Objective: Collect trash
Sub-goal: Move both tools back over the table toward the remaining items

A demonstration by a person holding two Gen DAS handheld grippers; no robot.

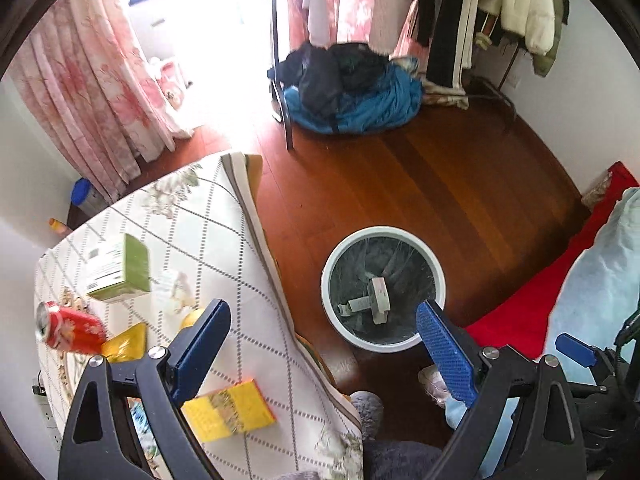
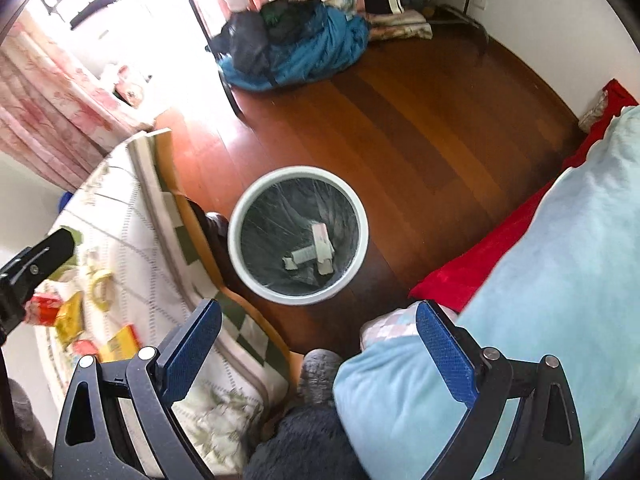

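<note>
A white-rimmed trash bin [image 1: 384, 233] [image 2: 298, 171] with a grey liner stands on the wooden floor beside the table. White packaging [image 1: 376, 300] [image 2: 316, 252] lies in its bottom. On the tablecloth lie a green box [image 1: 116, 268], a red can [image 1: 68, 326] [image 2: 42, 308], a yellow packet [image 1: 124, 344] [image 2: 72, 320] and a yellow box [image 1: 228, 410] [image 2: 120, 344]. My left gripper [image 1: 324, 316] hangs open over the table edge and the bin, holding nothing. My right gripper [image 2: 318, 314] is open and empty above the floor, just short of the bin.
A pile of blue and dark clothes [image 1: 352, 92] lies under a clothes rack [image 1: 460, 20] at the far side. Pink curtains [image 1: 96, 92] hang at left. Light blue bedding [image 2: 520, 280] over a red cloth [image 2: 480, 248] fills the right. Grey fuzzy fabric [image 2: 316, 376] sits below the grippers.
</note>
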